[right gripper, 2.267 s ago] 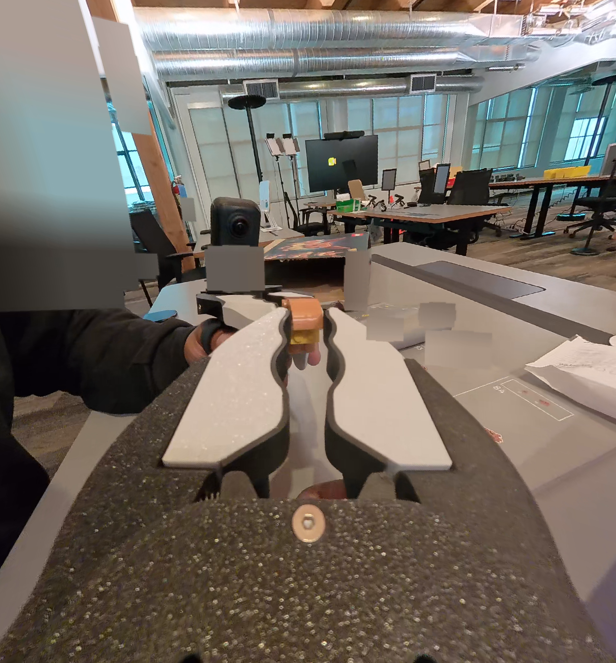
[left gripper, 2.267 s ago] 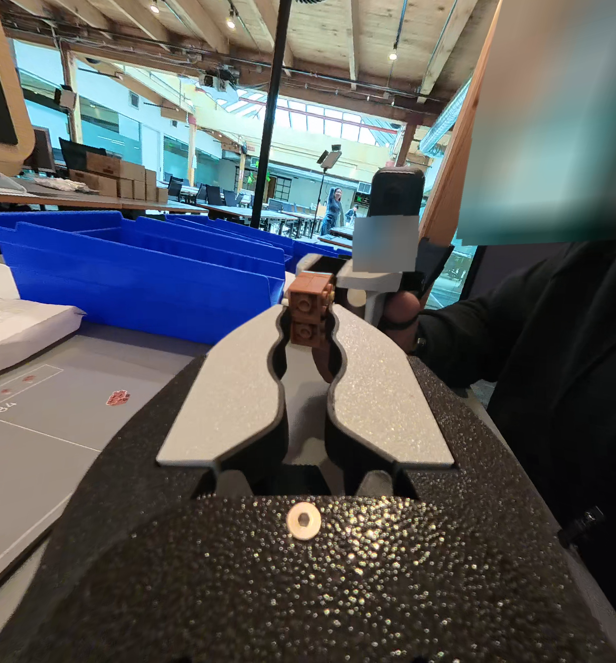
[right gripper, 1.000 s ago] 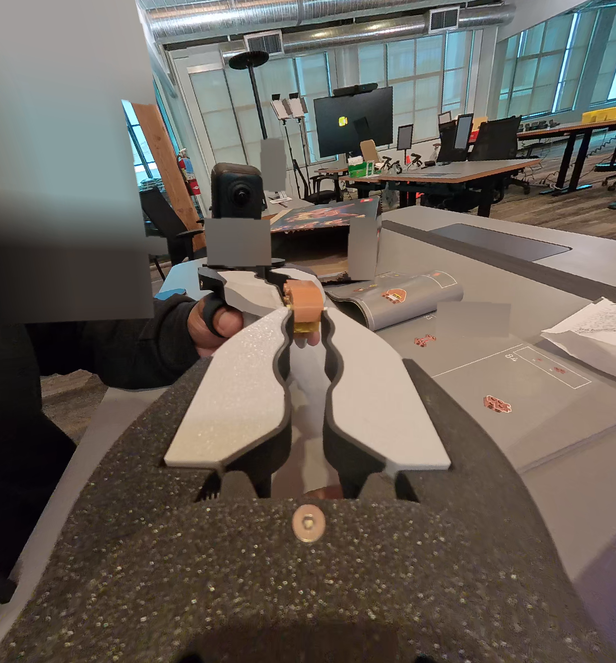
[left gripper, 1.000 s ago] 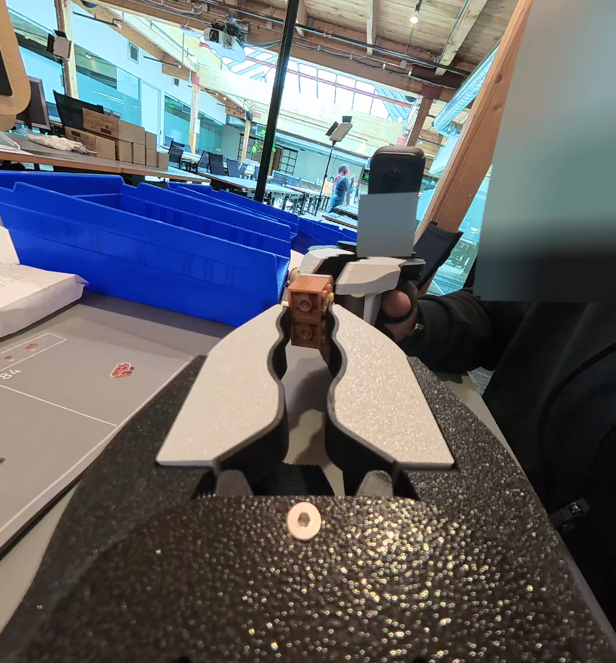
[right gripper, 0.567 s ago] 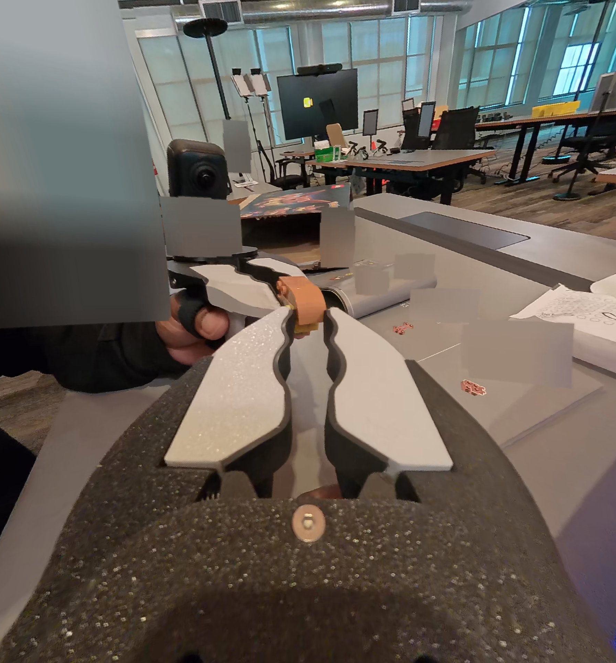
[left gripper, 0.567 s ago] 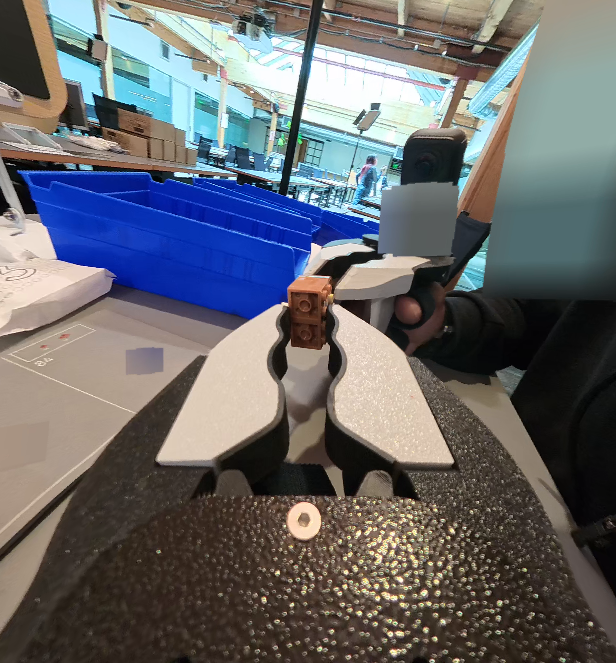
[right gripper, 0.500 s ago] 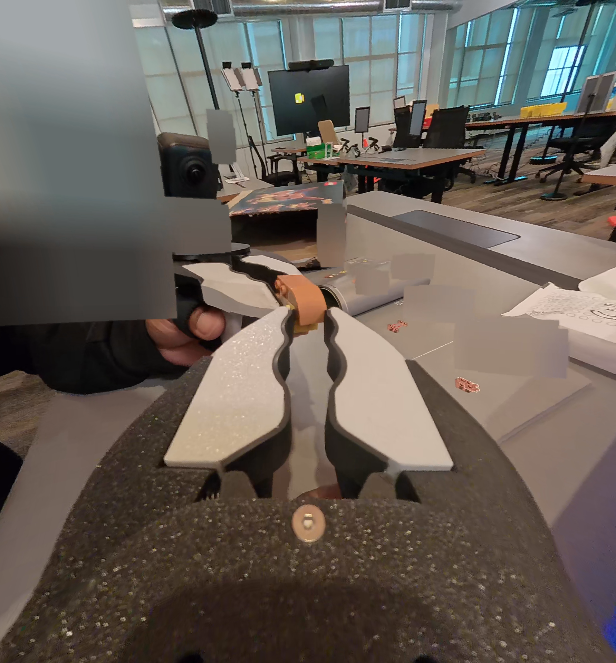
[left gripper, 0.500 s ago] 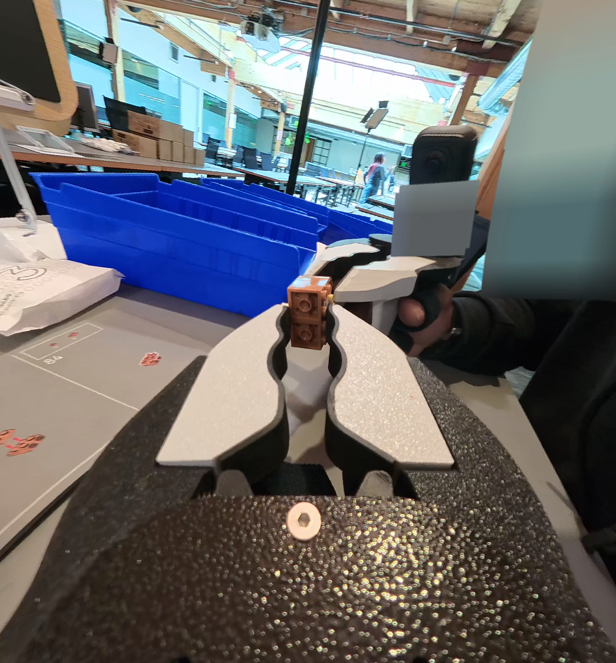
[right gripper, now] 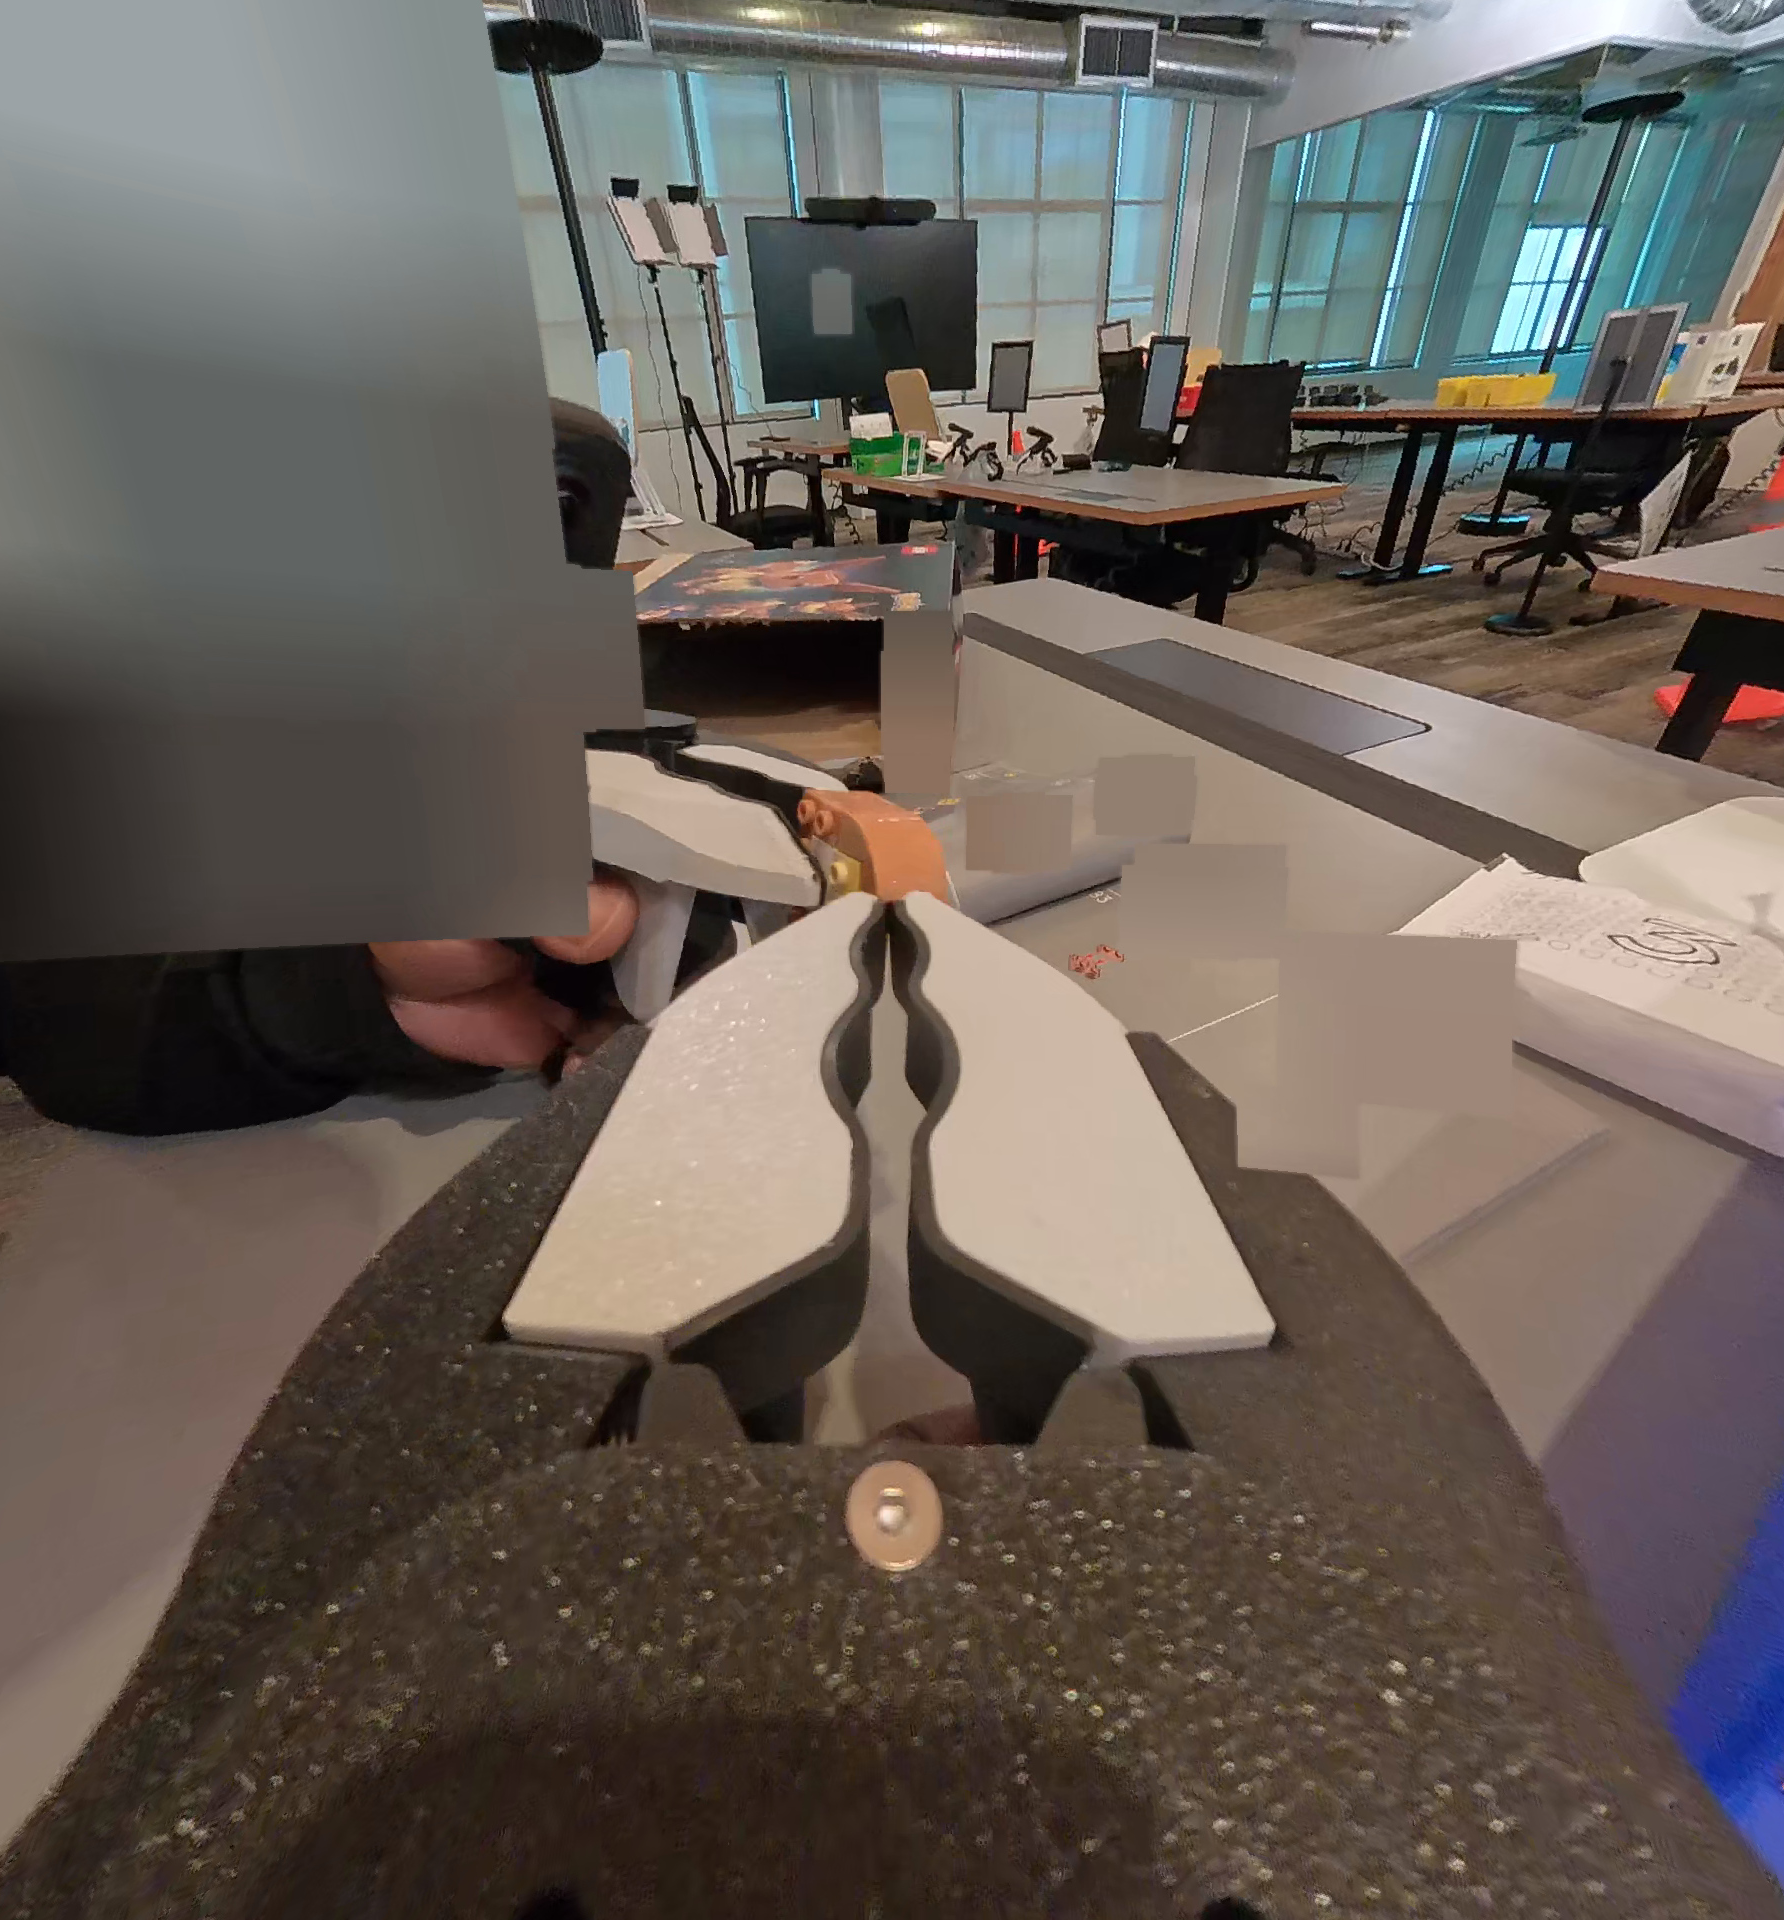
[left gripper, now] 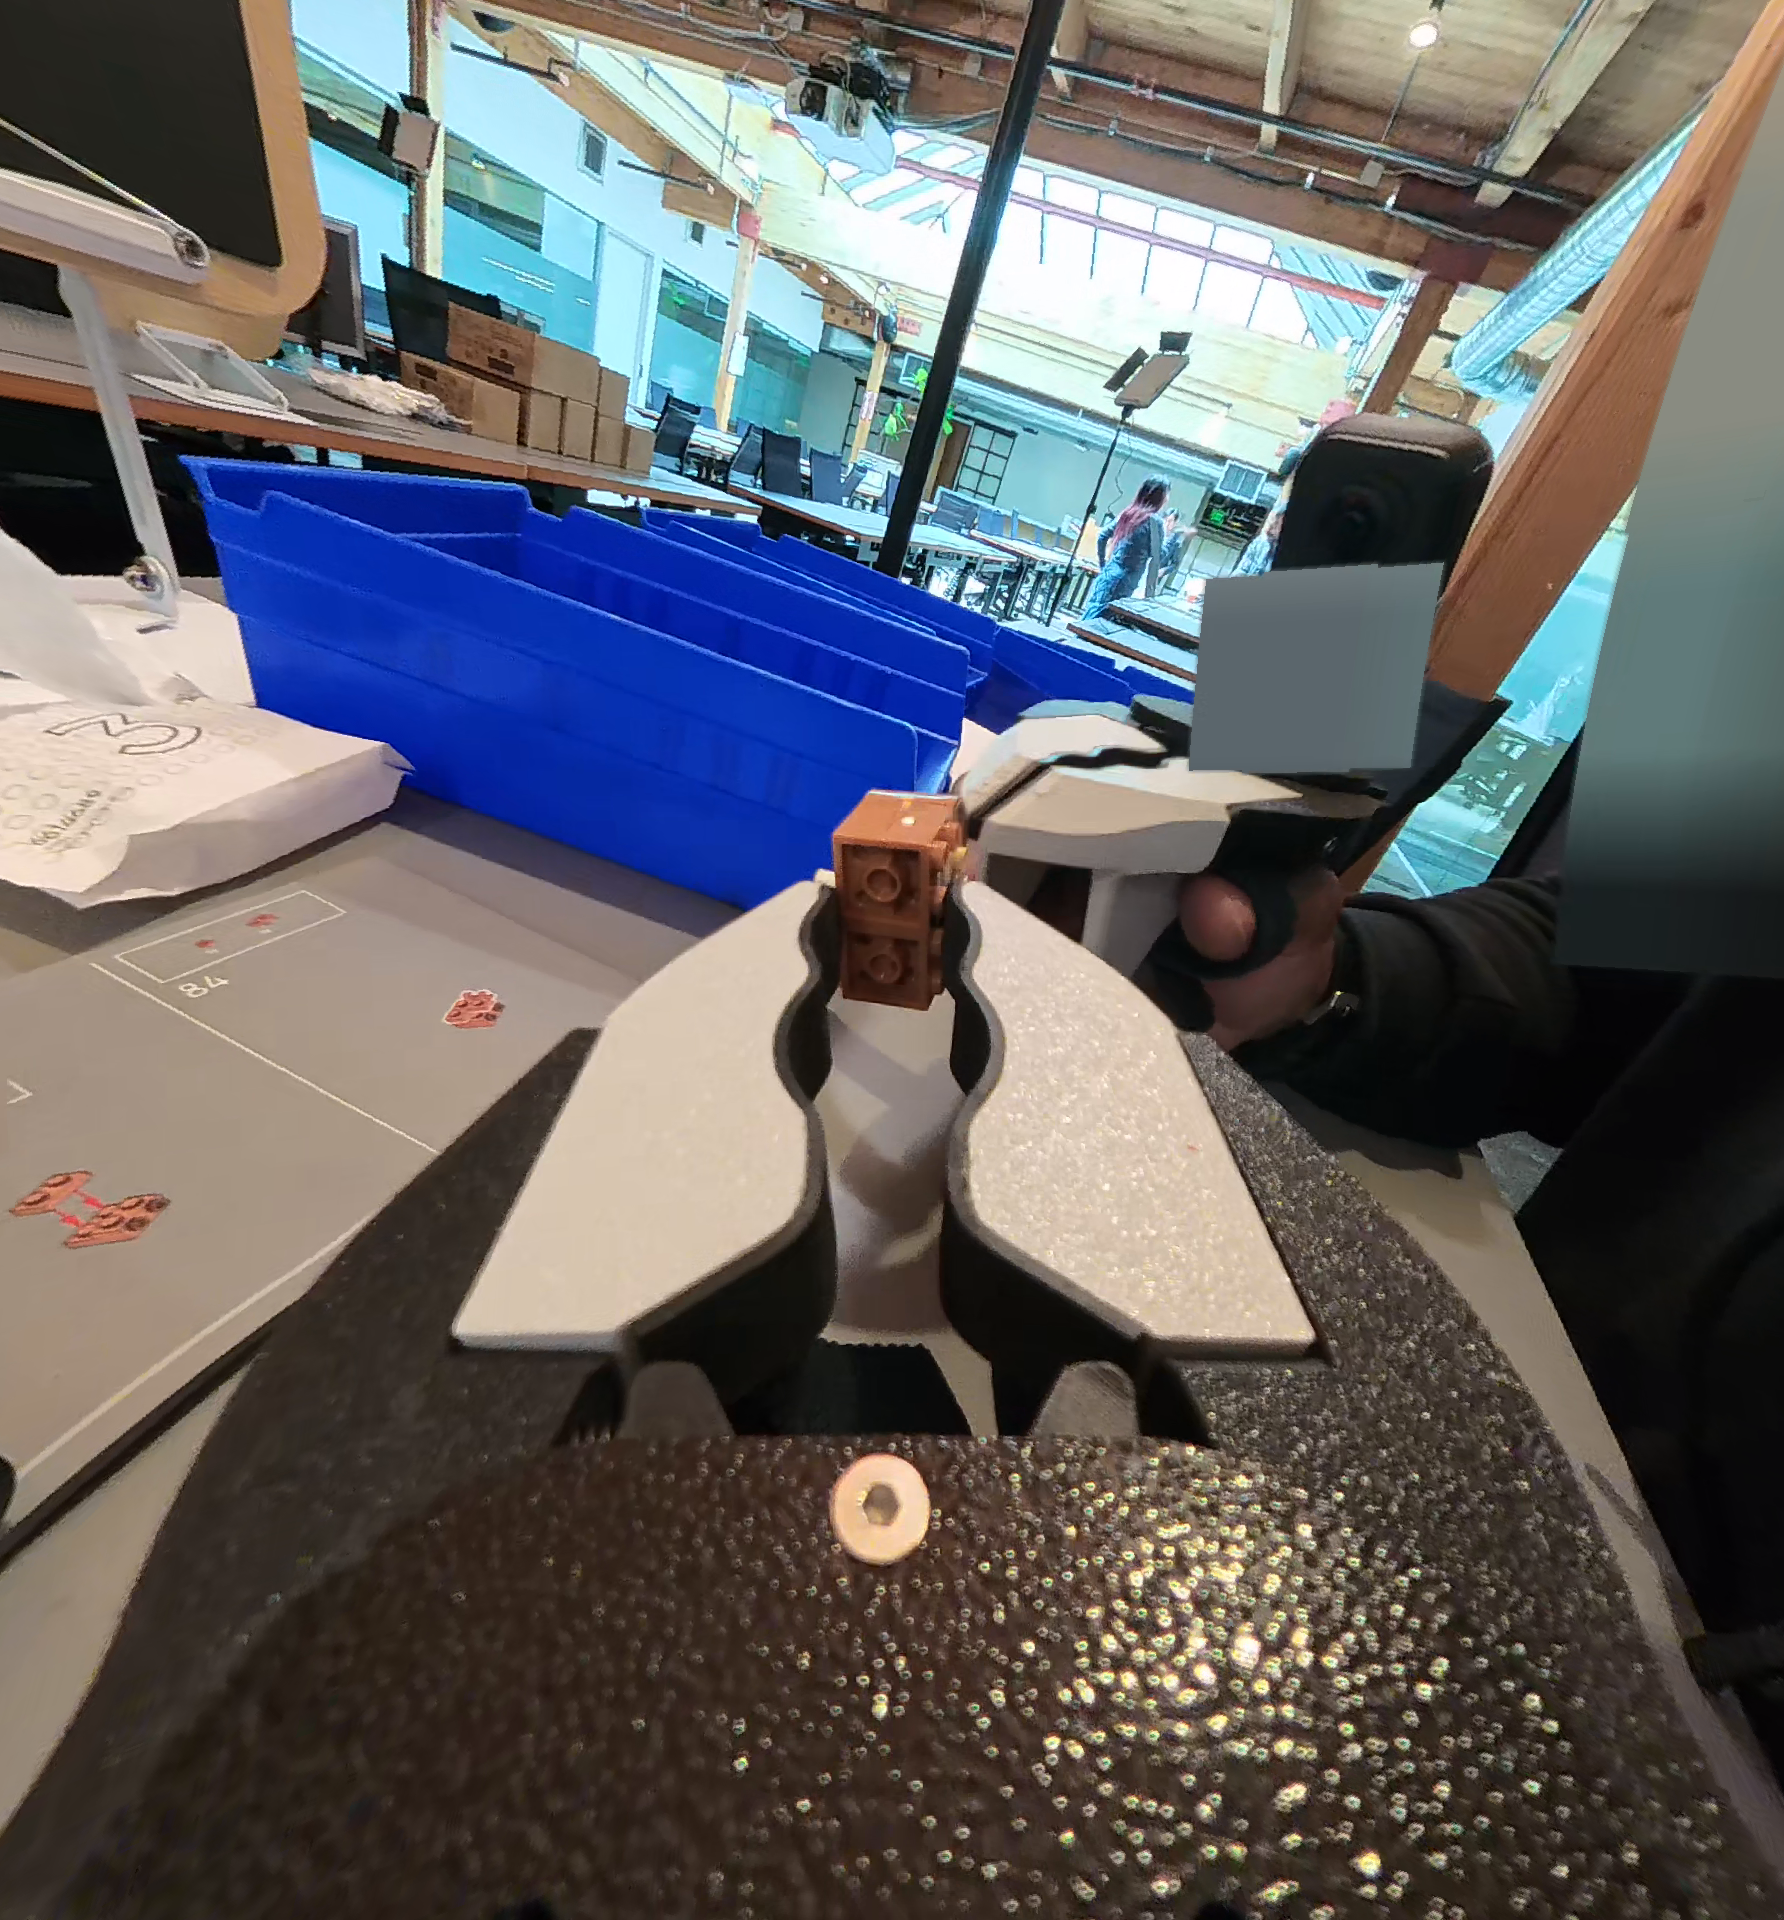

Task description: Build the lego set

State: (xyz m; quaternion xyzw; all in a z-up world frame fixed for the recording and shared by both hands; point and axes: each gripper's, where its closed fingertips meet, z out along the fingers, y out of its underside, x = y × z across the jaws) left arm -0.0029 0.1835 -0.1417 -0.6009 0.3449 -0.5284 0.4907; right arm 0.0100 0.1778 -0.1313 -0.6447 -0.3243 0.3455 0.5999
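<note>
My left tongs pinch a small stack of brown toy bricks between both fingertips, held up above the grey table in front of a row of blue bins and beside a white paper bag. My right tongs are closed with the fingertips meeting on nothing, their tips just beside the brick stack where it juts from the left tongs, over an open instruction booklet lying on the table
</note>
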